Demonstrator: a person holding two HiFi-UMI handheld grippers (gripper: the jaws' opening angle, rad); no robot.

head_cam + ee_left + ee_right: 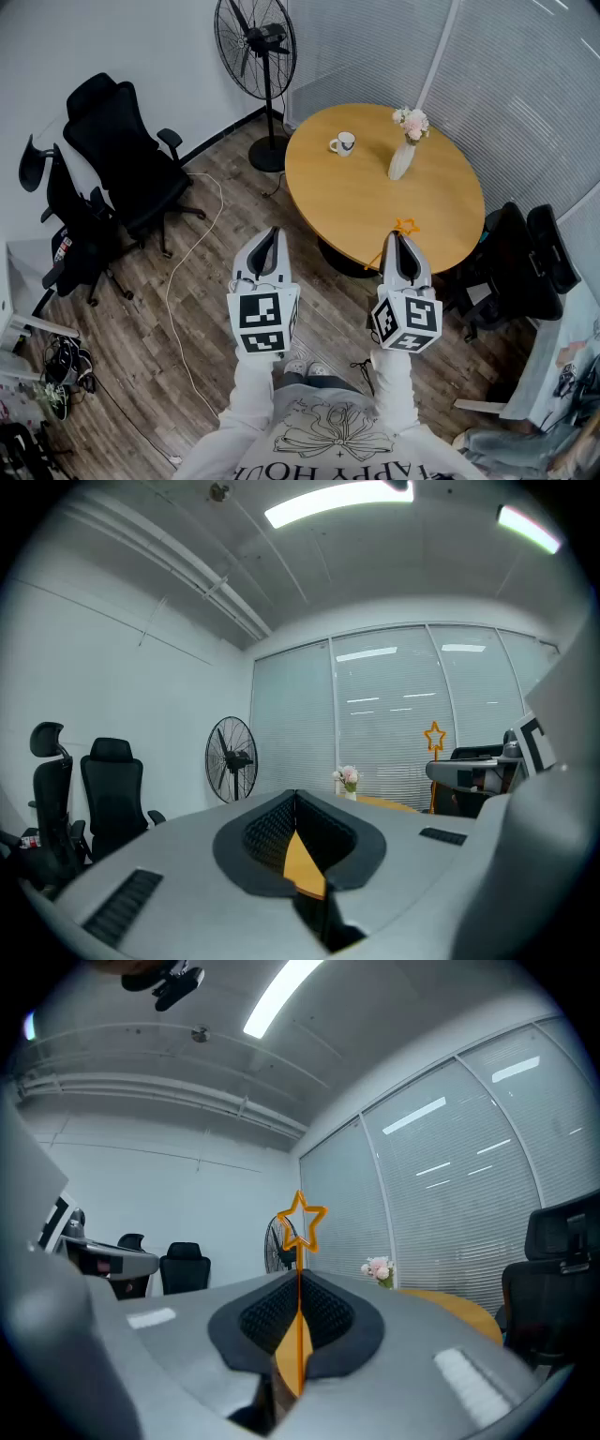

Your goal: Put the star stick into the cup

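The star stick is a thin orange rod with an outlined star (406,226) on top. My right gripper (401,240) is shut on it, just short of the round table's near edge. In the right gripper view the stick (301,1241) rises upright from between the closed jaws of the right gripper (298,1283). A white cup (343,143) stands on the far left part of the wooden table (366,202), well away from both grippers. Level with the right one, my left gripper (270,234) hangs over the floor, shut and holding nothing; its own view confirms this (296,803) and shows the star (434,735) off to the right.
A white vase of pink flowers (404,150) stands on the table to the right of the cup. A floor fan (258,42) is behind the table. Black office chairs (127,155) are at the left and more chairs (525,262) at the right. A white cable (183,281) lies on the floor.
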